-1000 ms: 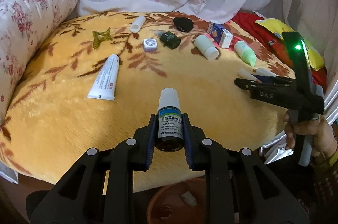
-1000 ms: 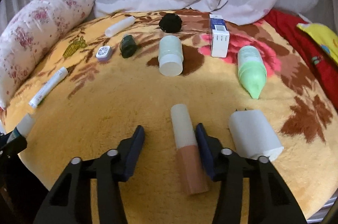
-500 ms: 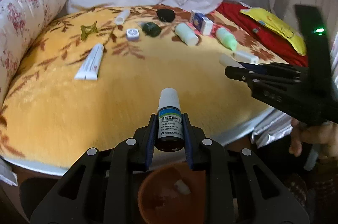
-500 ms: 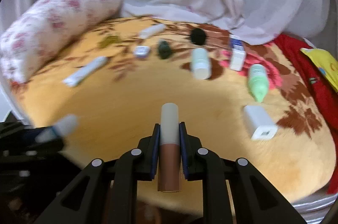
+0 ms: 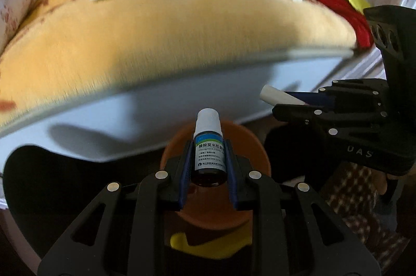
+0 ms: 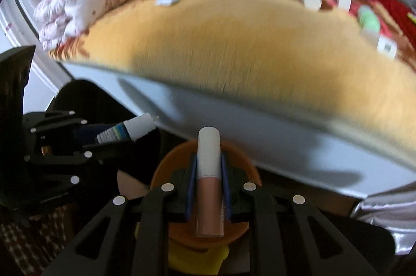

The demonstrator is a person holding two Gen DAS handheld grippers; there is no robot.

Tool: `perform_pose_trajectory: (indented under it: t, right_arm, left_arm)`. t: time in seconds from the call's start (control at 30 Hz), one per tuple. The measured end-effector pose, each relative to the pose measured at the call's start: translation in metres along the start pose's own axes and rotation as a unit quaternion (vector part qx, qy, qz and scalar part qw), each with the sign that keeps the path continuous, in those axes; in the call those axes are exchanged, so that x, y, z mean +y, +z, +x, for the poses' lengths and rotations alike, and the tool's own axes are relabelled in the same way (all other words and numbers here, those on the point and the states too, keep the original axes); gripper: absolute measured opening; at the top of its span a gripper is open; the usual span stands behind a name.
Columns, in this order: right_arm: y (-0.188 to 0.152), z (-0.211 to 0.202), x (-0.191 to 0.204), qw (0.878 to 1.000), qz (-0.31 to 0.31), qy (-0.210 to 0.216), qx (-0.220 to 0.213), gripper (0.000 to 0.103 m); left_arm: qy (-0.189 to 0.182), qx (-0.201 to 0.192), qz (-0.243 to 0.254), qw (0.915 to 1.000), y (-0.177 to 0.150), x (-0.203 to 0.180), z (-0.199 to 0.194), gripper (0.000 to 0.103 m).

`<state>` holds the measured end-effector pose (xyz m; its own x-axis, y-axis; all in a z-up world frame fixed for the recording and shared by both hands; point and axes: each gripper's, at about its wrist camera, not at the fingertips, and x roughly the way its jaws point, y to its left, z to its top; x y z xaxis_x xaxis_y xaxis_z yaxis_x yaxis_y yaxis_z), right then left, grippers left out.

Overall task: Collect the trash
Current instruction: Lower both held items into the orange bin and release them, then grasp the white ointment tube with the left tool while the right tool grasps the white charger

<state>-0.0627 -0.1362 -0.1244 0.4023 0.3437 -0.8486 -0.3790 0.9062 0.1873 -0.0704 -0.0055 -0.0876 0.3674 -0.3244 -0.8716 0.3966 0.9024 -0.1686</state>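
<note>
- Grippers both hang over our orange bin [image 5: 249,143], off the bed's edge
- Left gripper [image 5: 208,164] is clamped on a small dropper bottle [image 5: 209,148], held round its labelled body
- Right gripper [image 6: 208,187] pinches a slim tube [image 6: 209,187] mid-length
- Both look light, rigid and smooth; we judge they could slip
</note>
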Motion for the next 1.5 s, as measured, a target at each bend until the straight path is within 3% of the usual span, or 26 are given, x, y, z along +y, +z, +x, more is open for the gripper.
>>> perform_pose_trajectory:
  t: [0.1, 0.13, 0.17, 0.2, 0.23, 0.4, 0.6, 0.77, 0.87, 1.07, 1.23, 1.5]
  right_arm:
    - [-0.010, 0.008, 0.005, 0.999, -0.005, 0.010, 0.032, 0.019]
    - [-0.011, 0.009, 0.005, 0.999, -0.005, 0.009, 0.037, 0.035]
    - [-0.012, 0.008, 0.006, 0.999, -0.005, 0.003, 0.039, 0.066]
    - [-0.012, 0.005, 0.007, 0.999, -0.007, -0.006, 0.030, 0.075]
    - [-0.012, 0.004, 0.006, 1.000, -0.009, -0.012, 0.026, 0.077]
    - [-0.005, -0.009, -0.006, 1.000, 0.002, -0.027, -0.002, 0.079]
    - [0.010, -0.043, -0.031, 0.993, 0.032, -0.058, -0.093, 0.089]
    - [0.028, -0.070, -0.041, 0.981, 0.047, -0.079, -0.169, 0.092]
    - [0.039, -0.082, -0.049, 0.973, 0.057, -0.091, -0.205, 0.095]
    - [0.054, -0.089, -0.072, 0.965, 0.071, -0.118, -0.222, 0.095]
    - [0.056, -0.085, -0.085, 0.962, 0.081, -0.129, -0.226, 0.095]
    - [0.059, -0.082, -0.104, 0.957, 0.096, -0.151, -0.228, 0.095]
  left_arm:
    - [0.000, 0.019, 0.017, 0.9997, -0.007, -0.006, 0.003, 0.024]
    - [-0.001, 0.023, 0.016, 0.9996, -0.008, -0.007, 0.003, 0.031]
    - [-0.001, 0.026, 0.015, 0.9996, -0.009, -0.008, 0.003, 0.040]
    - [0.006, 0.023, 0.014, 0.9996, -0.009, -0.008, 0.002, 0.058]
    - [0.012, 0.016, 0.013, 0.9997, -0.009, -0.008, -0.001, 0.065]
    - [0.020, -0.011, 0.001, 0.9997, -0.003, -0.002, -0.013, 0.073]
    - [0.044, -0.063, -0.016, 0.9969, 0.015, 0.014, -0.031, 0.077]
    - [0.084, -0.158, -0.048, 0.9828, 0.049, 0.036, -0.065, 0.086]
    - [0.101, -0.187, -0.064, 0.9751, 0.070, 0.054, -0.073, 0.087]
    - [0.143, -0.194, -0.079, 0.9674, 0.118, 0.082, -0.055, 0.087]
    - [0.141, -0.181, -0.091, 0.9691, 0.145, 0.098, -0.032, 0.087]
    - [0.176, -0.153, -0.077, 0.9694, 0.185, 0.110, 0.008, 0.087]
